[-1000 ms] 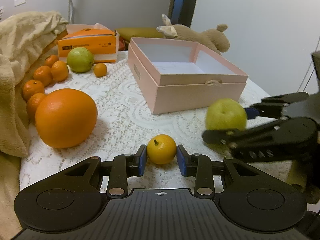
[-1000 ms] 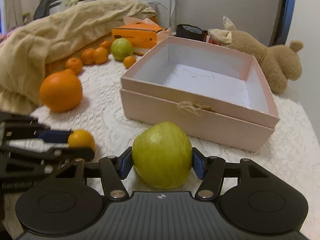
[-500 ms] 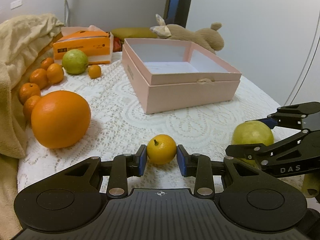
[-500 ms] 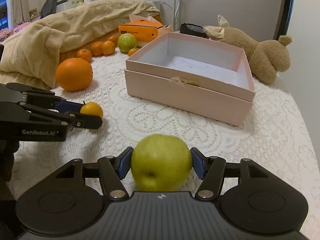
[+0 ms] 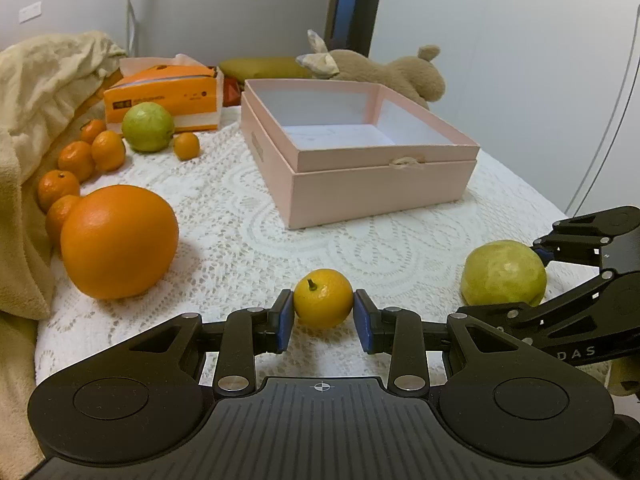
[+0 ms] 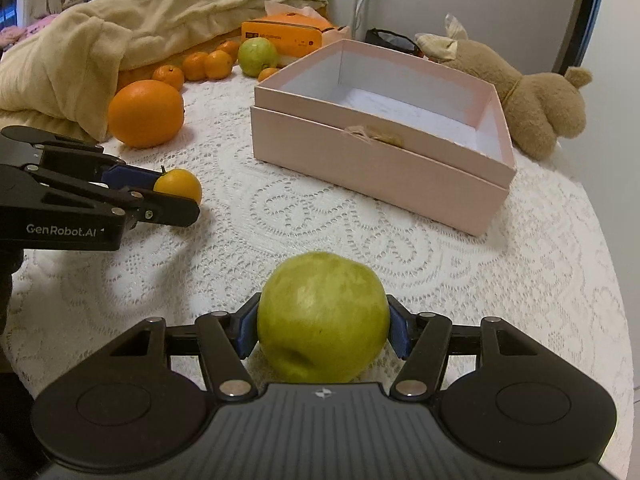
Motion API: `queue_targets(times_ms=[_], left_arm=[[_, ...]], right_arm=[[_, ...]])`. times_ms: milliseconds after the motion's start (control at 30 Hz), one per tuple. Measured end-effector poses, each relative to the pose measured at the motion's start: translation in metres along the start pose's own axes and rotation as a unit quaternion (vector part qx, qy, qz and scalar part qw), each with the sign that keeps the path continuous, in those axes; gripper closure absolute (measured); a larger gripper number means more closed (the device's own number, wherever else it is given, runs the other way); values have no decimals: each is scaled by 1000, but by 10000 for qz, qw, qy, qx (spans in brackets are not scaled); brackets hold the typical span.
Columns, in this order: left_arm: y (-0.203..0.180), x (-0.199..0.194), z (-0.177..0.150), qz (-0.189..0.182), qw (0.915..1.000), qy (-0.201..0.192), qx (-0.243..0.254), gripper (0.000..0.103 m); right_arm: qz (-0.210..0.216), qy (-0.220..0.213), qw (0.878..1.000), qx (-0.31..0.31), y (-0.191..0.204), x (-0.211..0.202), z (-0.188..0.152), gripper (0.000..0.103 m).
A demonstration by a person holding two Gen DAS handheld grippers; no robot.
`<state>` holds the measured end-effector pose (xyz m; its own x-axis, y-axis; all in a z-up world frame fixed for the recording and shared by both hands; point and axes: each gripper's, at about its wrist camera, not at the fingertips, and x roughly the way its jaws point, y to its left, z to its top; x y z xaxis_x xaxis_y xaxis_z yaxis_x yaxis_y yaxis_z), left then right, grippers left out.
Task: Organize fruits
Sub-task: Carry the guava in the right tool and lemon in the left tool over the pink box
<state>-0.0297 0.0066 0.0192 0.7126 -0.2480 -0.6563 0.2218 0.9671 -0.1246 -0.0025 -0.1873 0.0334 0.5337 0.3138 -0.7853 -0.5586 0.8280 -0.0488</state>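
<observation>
My left gripper (image 5: 323,314) is shut on a small yellow-orange mandarin (image 5: 323,304) with a short stem, low over the lace cloth. My right gripper (image 6: 323,328) is shut on a green apple-like fruit (image 6: 323,322), its blue pads pressed on both sides. In the left wrist view the green fruit (image 5: 503,274) and right gripper (image 5: 560,276) are at the right edge. In the right wrist view the left gripper (image 6: 160,196) and its mandarin (image 6: 178,186) are on the left. The open pink box (image 5: 384,184) (image 6: 376,160) stands ahead of both, with nothing inside.
A large orange (image 5: 119,242) sits left, with several mandarins (image 5: 76,156) and a second green fruit (image 5: 148,127) behind it. An orange tissue box (image 5: 164,96), a beige blanket (image 5: 32,112) and a plush toy (image 6: 536,100) ring the cloth. The table edge curves at the right.
The right gripper has carried the green fruit back from the box front, toward the near right side and lower. The left gripper still holds its mandarin in the same spot.
</observation>
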Motion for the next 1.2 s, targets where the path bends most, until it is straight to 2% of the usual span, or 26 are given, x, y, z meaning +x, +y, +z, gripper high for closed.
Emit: queue_targets(times_ms=[133,267,333,400,467,500,567,600,700,800,900,967,1100,1200], left_arm=[[-1,0,1,1,10000,-8,5,66],[1,-19,28,-242,9983,-531,-32,66],[2,-33,57,-220,9939,-1077,-24,66],[6,-38,88,-296,9874,-1552,-136,66],[9,-24,116,-445,9853,-1609,-358,66],[8,-9,128,-555,9881,-1379,-405,66],[5,31,140,-700,9945,-677,-394,66],[2,53,141,-596,9973,-311,-290,66],[-5,87,132,-127,9998,103,68,66],[-3,93,126,-130,9996,147,218,66],[-7,91,121,-147,9982,173,563,66],[-10,88,120,-100,9973,166,706,66],[0,62,117,-95,9992,-177,359,66],[23,24,111,115,9980,-615,-51,66]], right_arm=[[95,-21,9998,182,-6,-1,0,44],[321,-321,9969,638,-23,-11,16,45],[405,-699,9937,775,-36,-26,41,45],[283,-1126,9891,911,-52,-39,74,45],[90,-1436,9845,1007,-69,-46,112,44],[-21,-1490,9834,1039,-76,-46,128,44],[-295,-1393,9846,1016,-88,-33,160,44],[-383,-1278,9860,998,-92,-23,171,44],[-557,-626,9917,973,-98,21,187,44],[-405,-10,9909,1283,-110,66,183,44],[-325,284,9869,1553,-115,93,167,44],[-374,318,9890,1399,-110,103,161,44],[-334,571,9919,1088,-95,104,161,41],[-485,315,9944,889,-87,88,166,31]])
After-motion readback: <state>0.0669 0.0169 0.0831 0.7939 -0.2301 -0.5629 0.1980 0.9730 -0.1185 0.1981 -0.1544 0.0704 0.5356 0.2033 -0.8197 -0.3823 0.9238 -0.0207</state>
